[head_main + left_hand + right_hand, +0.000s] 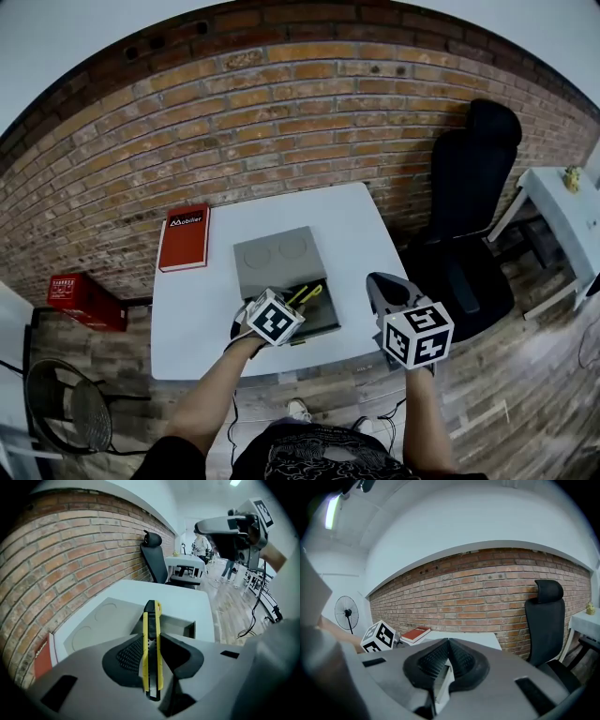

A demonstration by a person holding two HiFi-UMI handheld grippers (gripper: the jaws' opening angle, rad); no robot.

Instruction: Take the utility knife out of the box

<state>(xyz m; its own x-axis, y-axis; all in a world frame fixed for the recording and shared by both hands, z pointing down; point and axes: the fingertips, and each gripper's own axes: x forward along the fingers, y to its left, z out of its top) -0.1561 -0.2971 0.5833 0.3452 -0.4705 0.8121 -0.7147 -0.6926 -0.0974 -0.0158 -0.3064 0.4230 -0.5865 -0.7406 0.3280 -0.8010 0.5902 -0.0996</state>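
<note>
In the head view the left gripper (281, 314) has its jaws hidden under its own marker cube. Only a small yellow streak of the utility knife (306, 295) shows past the cube, over the open tray of the one grey box (277, 255). The streak is too small to tell its outline. One red book (185, 237) lies left of the box on the white table (187, 319). The right gripper (384, 292) hangs right of the box, and the person's body is cut off at the bottom edge. In the left gripper view the jaws are clamped on the single yellow-and-black knife. It stands on edge between the pads, its long axis running straight out along the jaws and its far end pointing over the box. The near end is partly lost in shadow. The box lid shows two round recesses. In the right gripper view the pads (461, 660) meet at their tips with nothing between them. One black office chair (546, 620) stands right of the box, its base cut off.
</note>
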